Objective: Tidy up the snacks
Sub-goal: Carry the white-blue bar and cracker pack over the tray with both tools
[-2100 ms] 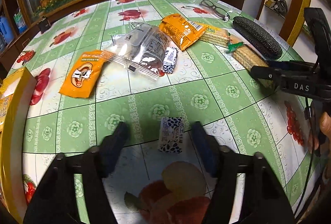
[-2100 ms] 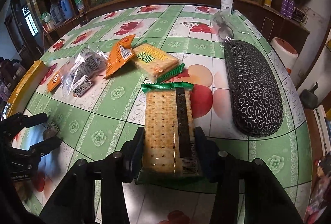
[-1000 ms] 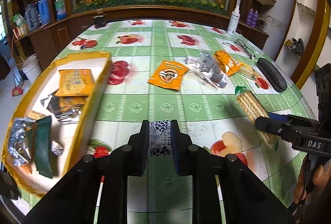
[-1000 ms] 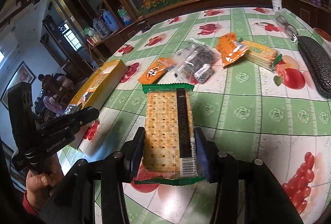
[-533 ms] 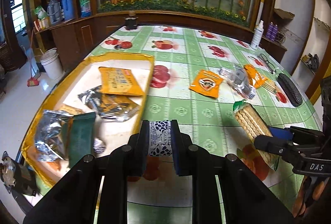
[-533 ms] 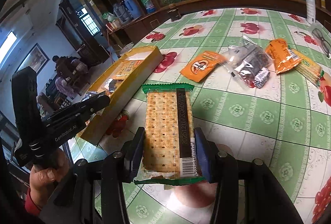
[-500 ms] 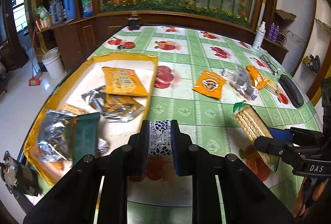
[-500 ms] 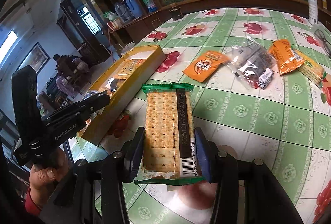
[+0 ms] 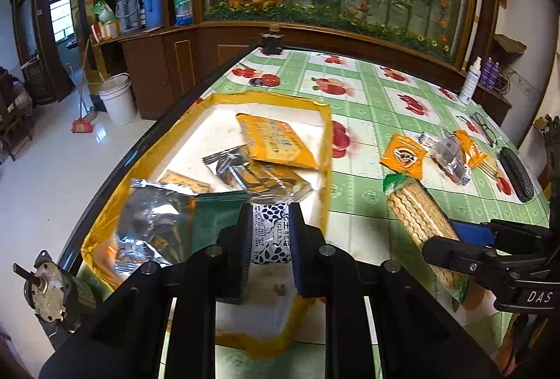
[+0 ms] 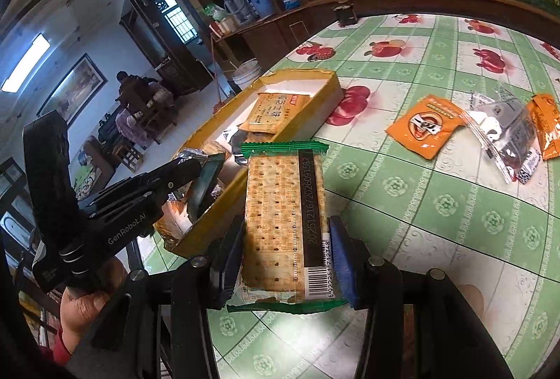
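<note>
We see a green fruit-print table (image 9: 367,119) carrying a yellow tray (image 9: 325,147), an orange packet (image 9: 404,154), glasses case (image 9: 516,174).

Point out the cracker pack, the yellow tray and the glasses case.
cracker pack (image 10: 280,204), right wrist view, middle of its clear face
yellow tray (image 9: 325,147), left wrist view, right wall
glasses case (image 9: 516,174), left wrist view, top

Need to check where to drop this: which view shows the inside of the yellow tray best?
Left wrist view: the yellow tray lies open below, its packets and white floor visible. Right wrist view shows it side-on, partly behind the left gripper.
</note>
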`<state>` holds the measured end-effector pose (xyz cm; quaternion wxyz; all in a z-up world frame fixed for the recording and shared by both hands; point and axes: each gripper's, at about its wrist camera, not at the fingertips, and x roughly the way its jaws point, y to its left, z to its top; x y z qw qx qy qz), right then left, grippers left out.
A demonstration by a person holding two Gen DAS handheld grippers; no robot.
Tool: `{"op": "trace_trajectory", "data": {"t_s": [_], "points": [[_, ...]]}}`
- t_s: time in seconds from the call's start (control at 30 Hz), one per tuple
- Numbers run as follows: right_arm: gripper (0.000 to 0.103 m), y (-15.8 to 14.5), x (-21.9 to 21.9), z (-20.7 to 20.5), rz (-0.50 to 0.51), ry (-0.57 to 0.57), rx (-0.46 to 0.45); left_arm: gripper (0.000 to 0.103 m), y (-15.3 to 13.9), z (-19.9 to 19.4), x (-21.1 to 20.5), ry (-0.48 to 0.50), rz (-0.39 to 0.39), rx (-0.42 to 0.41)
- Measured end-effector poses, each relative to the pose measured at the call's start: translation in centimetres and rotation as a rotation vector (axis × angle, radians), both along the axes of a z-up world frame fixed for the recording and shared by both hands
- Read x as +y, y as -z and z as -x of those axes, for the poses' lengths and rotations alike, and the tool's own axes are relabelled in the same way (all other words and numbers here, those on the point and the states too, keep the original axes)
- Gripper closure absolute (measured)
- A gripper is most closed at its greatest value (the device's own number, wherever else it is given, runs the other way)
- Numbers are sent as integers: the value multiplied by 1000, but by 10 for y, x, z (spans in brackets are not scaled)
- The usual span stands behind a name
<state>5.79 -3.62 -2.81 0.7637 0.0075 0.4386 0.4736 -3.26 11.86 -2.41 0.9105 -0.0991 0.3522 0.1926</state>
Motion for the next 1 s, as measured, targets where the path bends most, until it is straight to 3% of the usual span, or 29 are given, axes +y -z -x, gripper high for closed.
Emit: {"op": "trace_trajectory", "data": {"t_s": [0.37,1.0], "points": [[56,-8,68,8,-18,-102,-12,86,7,14,28,-68,1,7],[56,0,154,-11,11,-101,-75,86,17,20,61,-150,-48,48]]}}
